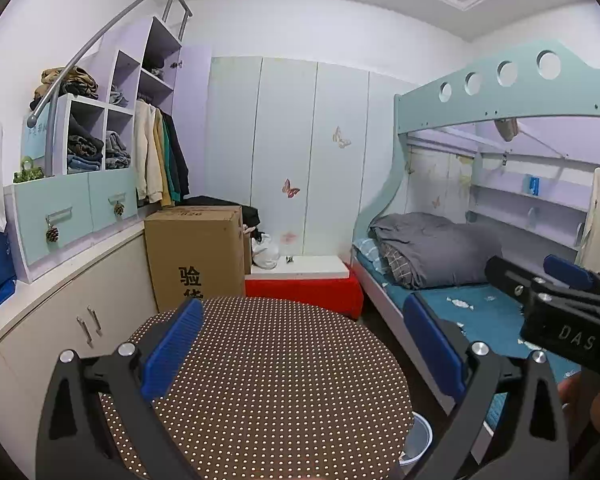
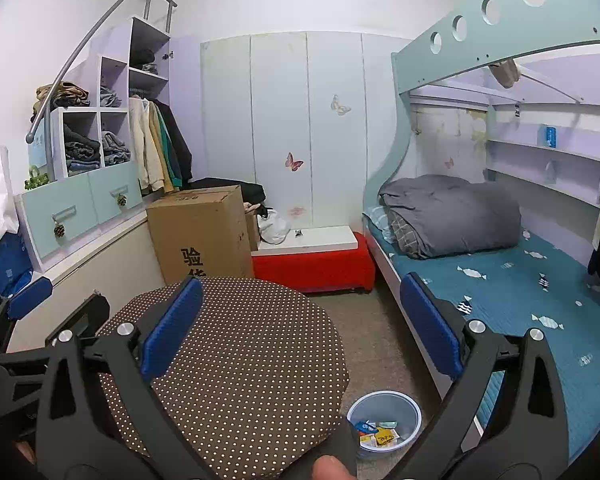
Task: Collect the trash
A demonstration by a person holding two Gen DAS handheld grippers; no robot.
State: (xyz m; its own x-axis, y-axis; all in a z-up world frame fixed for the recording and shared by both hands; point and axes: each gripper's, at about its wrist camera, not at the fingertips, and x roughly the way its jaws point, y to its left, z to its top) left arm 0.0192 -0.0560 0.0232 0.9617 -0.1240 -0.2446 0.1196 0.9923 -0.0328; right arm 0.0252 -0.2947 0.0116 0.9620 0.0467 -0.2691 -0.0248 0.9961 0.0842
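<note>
A round table with a brown dotted cloth [image 1: 268,380] lies below both grippers; it also shows in the right wrist view [image 2: 240,368]. A small translucent bin [image 2: 384,420] stands on the floor at the table's right, holding several wrappers [image 2: 380,434]; its rim shows in the left wrist view [image 1: 418,436]. My left gripper [image 1: 304,344] is open and empty above the table. My right gripper [image 2: 300,328] is open and empty above the table's right side. The right gripper also shows at the right edge of the left wrist view [image 1: 560,292].
A cardboard box [image 2: 204,232] and a red bench with a white top [image 2: 312,264] stand behind the table. A bunk bed [image 2: 500,272] with a grey duvet runs along the right. Low cabinets [image 1: 60,320] and shelves line the left wall.
</note>
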